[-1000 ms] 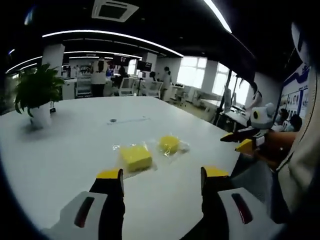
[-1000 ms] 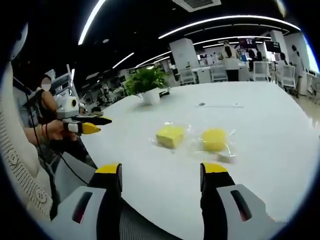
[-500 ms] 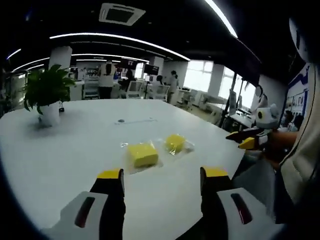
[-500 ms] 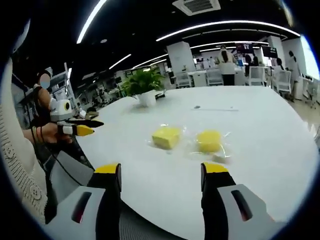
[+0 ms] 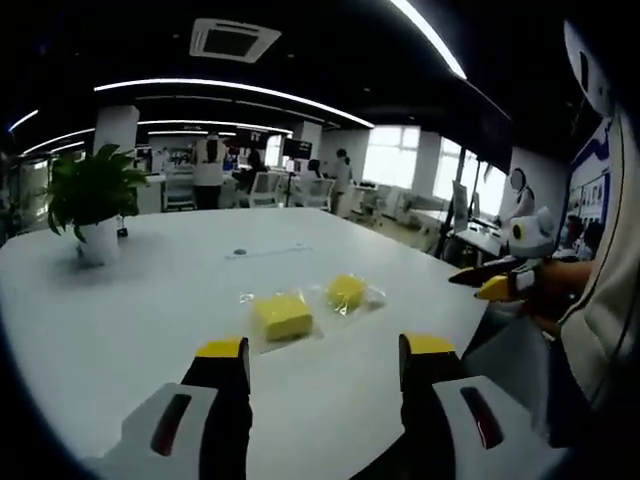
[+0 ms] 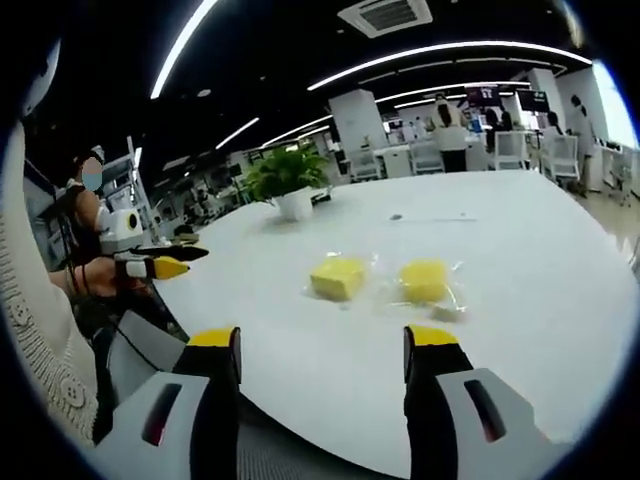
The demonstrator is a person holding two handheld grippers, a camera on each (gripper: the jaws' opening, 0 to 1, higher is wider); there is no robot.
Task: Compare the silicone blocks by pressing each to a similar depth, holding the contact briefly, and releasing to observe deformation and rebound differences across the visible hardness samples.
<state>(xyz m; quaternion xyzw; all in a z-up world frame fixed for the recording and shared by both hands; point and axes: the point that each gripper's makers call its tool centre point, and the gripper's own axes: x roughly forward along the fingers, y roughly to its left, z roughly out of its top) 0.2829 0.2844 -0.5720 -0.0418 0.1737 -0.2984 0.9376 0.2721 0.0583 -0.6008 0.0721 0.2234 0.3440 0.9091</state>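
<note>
On the white worktop [image 5: 120,320], your two yellow silicone blocks each lie flat inside a clear plastic bag: the square block [image 5: 281,315] and the rounder block [image 5: 346,291] side by side, near the edge closest to you. Your left gripper [image 5: 323,352] and right gripper [image 6: 323,340] hover apart from them, jaws wide open, holding nothing.

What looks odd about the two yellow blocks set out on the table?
Both blocks lie in clear wrappers on the table, so pressing would go through plastic. Neither claw touches them.
</note>
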